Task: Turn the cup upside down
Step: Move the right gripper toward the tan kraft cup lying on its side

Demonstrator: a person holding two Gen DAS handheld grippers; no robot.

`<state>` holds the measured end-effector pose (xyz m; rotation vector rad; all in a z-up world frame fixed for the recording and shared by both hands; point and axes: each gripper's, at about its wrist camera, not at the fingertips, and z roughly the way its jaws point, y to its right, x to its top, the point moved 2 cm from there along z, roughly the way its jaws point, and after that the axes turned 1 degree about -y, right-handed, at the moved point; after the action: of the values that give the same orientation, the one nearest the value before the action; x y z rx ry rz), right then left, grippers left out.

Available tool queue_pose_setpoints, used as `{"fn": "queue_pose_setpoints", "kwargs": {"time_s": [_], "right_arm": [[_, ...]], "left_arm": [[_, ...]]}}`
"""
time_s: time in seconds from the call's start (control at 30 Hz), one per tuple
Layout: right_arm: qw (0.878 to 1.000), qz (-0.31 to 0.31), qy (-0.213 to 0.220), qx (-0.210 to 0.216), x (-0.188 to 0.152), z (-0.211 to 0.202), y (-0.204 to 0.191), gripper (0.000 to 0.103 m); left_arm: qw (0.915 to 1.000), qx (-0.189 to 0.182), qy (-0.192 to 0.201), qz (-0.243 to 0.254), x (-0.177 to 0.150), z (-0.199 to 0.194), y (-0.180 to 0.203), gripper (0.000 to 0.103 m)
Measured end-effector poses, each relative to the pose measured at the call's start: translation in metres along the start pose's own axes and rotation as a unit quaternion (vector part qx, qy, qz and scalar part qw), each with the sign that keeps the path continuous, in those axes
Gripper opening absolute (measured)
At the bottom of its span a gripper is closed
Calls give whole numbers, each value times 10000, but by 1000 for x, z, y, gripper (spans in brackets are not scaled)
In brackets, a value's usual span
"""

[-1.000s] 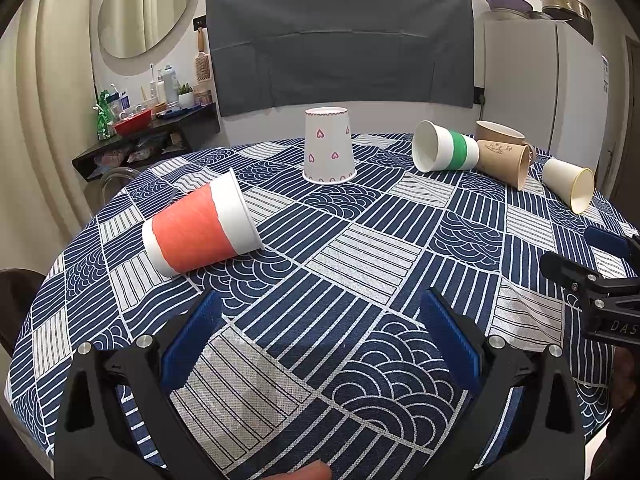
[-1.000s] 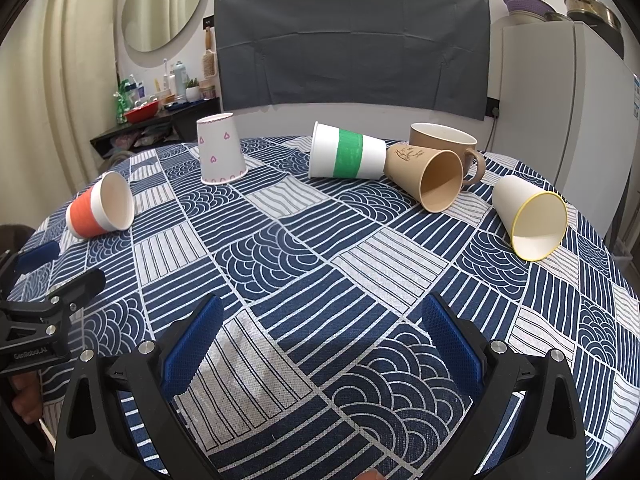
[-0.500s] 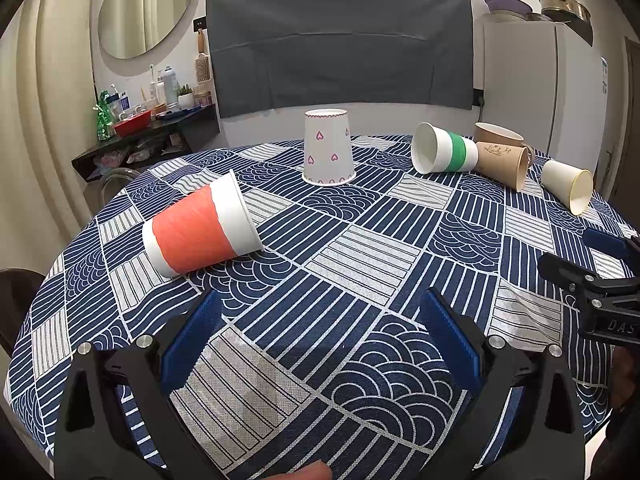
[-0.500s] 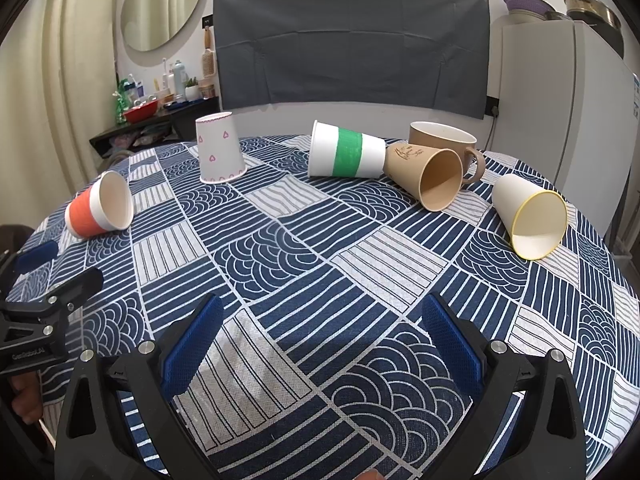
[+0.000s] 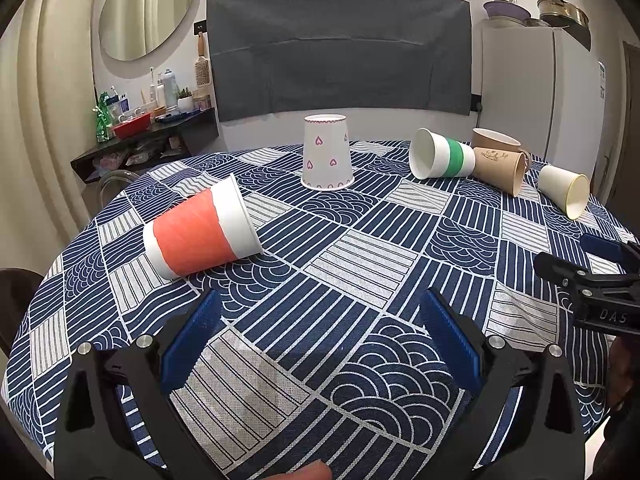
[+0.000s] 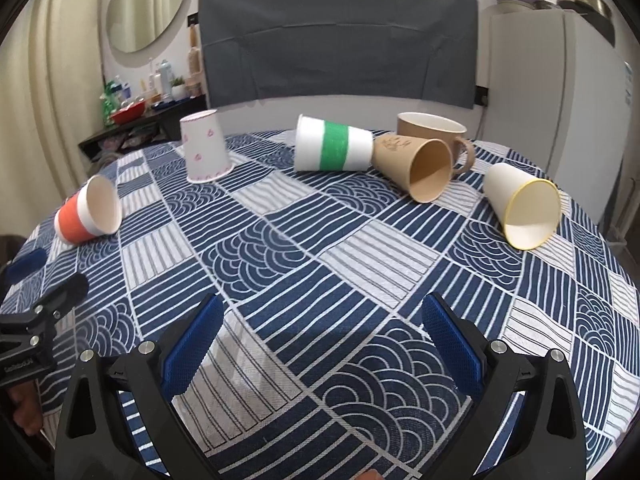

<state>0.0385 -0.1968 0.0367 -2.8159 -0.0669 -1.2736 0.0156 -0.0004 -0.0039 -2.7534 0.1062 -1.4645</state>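
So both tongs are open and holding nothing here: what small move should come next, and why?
Probably ease the left tongs forward and left toward the orange cup. It lies on its side on the tablecloth, nearest that hand, while the heart-print cup already stands upside down. The right tongs sit farther from any cup.
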Motion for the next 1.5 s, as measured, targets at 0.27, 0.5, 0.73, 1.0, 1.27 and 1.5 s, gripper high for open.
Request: {"fn": "queue_pose_setpoints", "kwargs": {"time_s": [0.27,0.5,0.73,1.0,1.27,1.5], "right_arm": [[9992,58,-388,-106,11,8,8,95],[9984,-98,-366,-417,51,9,22,95],[9975,-63,-359,-603,92,28,41,95],[9955,441,-441,-712,123,61,71,94],[9879,1174,-844,-558,126,103,98,94],[9857,1307,-880,-600,127,122,105,94]], "left_arm": [[9999,-110,-6,5,-1,1,-2,97],[9996,-258,14,-88,-2,1,-5,97],[9992,-388,-11,-140,-3,2,-7,97],[9985,-528,-32,-162,-3,2,-8,97],[9972,-715,-138,-140,-2,6,-8,97],[9971,-733,-114,-153,-3,6,-8,97]]}}
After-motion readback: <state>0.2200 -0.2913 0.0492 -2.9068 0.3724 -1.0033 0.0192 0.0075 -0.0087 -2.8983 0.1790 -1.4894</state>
